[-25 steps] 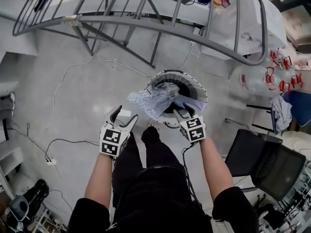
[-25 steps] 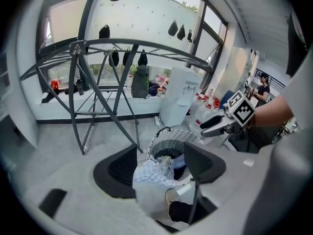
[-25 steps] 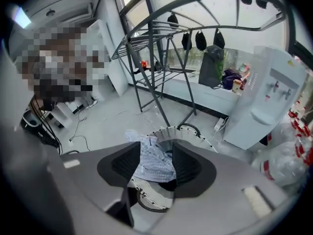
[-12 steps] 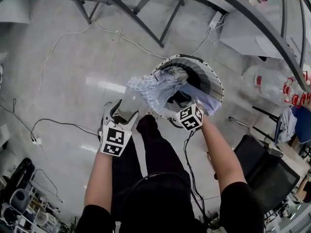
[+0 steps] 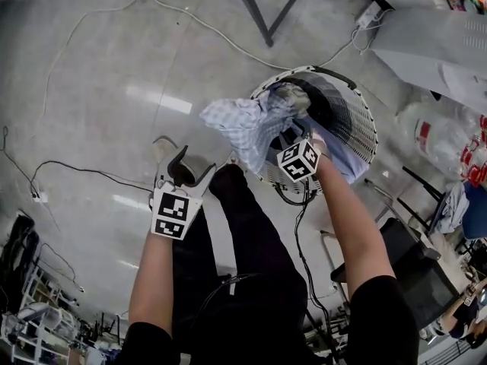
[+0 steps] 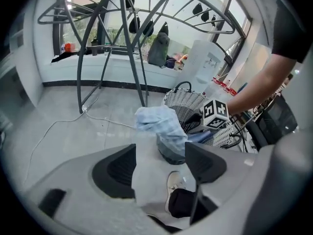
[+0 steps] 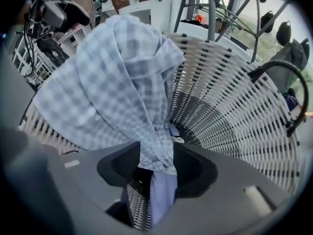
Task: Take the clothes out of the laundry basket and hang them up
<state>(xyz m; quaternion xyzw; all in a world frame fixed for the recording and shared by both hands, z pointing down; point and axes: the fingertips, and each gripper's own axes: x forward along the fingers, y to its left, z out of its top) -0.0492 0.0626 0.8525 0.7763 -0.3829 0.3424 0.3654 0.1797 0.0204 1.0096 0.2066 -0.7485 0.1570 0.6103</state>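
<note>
The task is judged to be near its start. A checked shirt (image 5: 243, 124) is draped over the near rim of the laundry basket (image 5: 359, 120), which stands on the floor. A gathered fold of the shirt is taken between the fingers of the right gripper (image 7: 156, 163); they stand fairly wide, yet the cloth fills the gap and appears pressed from both sides. A paler blue garment (image 5: 346, 162) is seen in the basket (a darker piece (image 6: 171, 151) hangs under the shirt as well), so more than one item is left. The left gripper (image 5: 196, 166) is held beside the basket, apart from the shirt, with its fingers wide and nothing between them. The drying rack (image 6: 122, 43) is seen beyond the basket; only small dark shapes hang from its bars, and no hung garment can be made out. The shirt has yet to be lifted clear, carried over and hung.
</note>
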